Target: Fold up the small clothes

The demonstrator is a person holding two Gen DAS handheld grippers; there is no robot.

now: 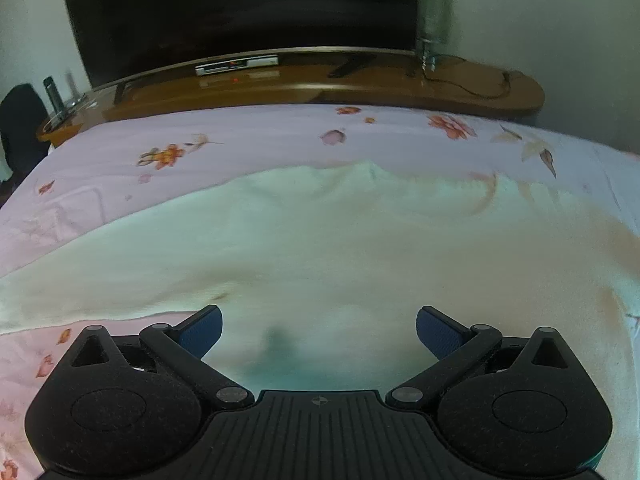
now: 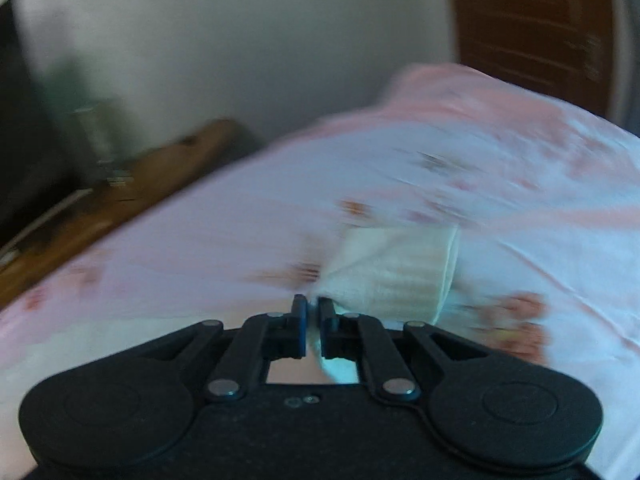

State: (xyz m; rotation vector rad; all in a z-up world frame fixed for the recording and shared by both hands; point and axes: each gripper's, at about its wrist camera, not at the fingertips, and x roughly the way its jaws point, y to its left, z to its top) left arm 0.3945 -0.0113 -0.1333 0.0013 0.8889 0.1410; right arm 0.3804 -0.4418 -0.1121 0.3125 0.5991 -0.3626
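The left wrist view shows a cream garment spread flat over a pink floral bedsheet. The left gripper hangs above the near part of it with its jaws wide apart and nothing between them. Only this view takes in the dark television and the wooden shelf beyond the bed. The right wrist view is blurred and shows what the left one lacks: the right gripper has its jaws closed on a pinch of the cream cloth, whose ribbed cuff trails off to the right over the sheet, with a wooden door at far right.
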